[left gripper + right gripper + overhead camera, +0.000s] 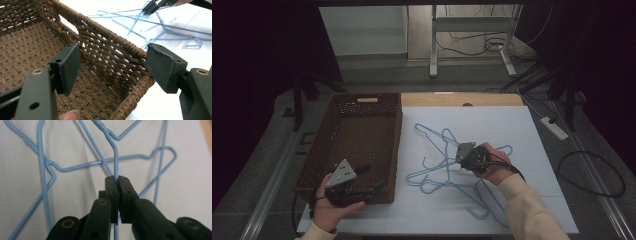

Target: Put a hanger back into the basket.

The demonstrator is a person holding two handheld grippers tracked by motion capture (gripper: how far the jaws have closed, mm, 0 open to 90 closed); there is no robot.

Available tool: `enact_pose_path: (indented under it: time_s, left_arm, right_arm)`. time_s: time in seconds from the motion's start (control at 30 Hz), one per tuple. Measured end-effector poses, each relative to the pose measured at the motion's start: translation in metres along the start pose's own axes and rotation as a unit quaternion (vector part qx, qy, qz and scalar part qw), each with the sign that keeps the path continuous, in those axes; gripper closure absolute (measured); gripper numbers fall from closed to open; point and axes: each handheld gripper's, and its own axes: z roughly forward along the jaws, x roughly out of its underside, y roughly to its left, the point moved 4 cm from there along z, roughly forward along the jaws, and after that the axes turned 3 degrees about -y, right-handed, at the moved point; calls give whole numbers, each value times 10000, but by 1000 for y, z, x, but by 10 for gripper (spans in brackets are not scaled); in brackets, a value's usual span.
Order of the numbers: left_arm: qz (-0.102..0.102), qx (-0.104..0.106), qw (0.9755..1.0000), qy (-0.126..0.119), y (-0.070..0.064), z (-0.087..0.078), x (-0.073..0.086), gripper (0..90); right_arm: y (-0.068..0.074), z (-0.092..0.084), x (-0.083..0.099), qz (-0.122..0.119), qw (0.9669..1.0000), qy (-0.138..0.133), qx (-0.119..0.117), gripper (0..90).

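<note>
Several light blue wire hangers [447, 176] lie tangled on the white table top [492, 122]. My right gripper [460, 161] sits over the tangle, shut on one thin hanger wire [115, 157] that runs up from between the pads of my right gripper [117, 180]. A brown woven basket [398, 135] stands at the left with nothing visible inside. My left gripper [371, 177] hovers at the basket's near right corner. In the left gripper view my left gripper [115, 60] is open, its jaws astride the basket's wall [117, 45], and the hangers [175, 32] lie beyond.
A wooden strip [462, 99] borders the table's far edge. Beyond it stand metal table legs [433, 45] and floor cables [492, 45]. A white power strip [554, 127] and a looped black cable [592, 175] lie on the floor at the right.
</note>
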Motion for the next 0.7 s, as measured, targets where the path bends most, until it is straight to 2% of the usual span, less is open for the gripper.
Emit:
enact_pose_path:
  time_s: [0.17, 0.33, 0.43, 0.53, 0.7]
  left_arm:
    - [15, -11, 10000, 8, -1, 1, -1, 288]
    - [37, -21, 10000, -2, -2, 1, -2, 288]
    - [42, -20, 10000, -16, -3, 1, -3, 289]
    - [50, -18, 10000, -9, -3, 2, -3, 290]
    - [57, -20, 10000, -11, -3, 2, -4, 291]
  right_arm:
    - [-3, -23, 2, 228, 9990, -348, 174, 875]
    - [-5, -44, 5, 478, 9957, -779, 151, 875]
    - [-6, -53, 9, 682, 9925, -1004, 167, 875]
    - [-6, -61, 15, 935, 9878, -1240, 105, 876]
    - [-5, -72, 21, 1188, 9819, -1476, 12, 875]
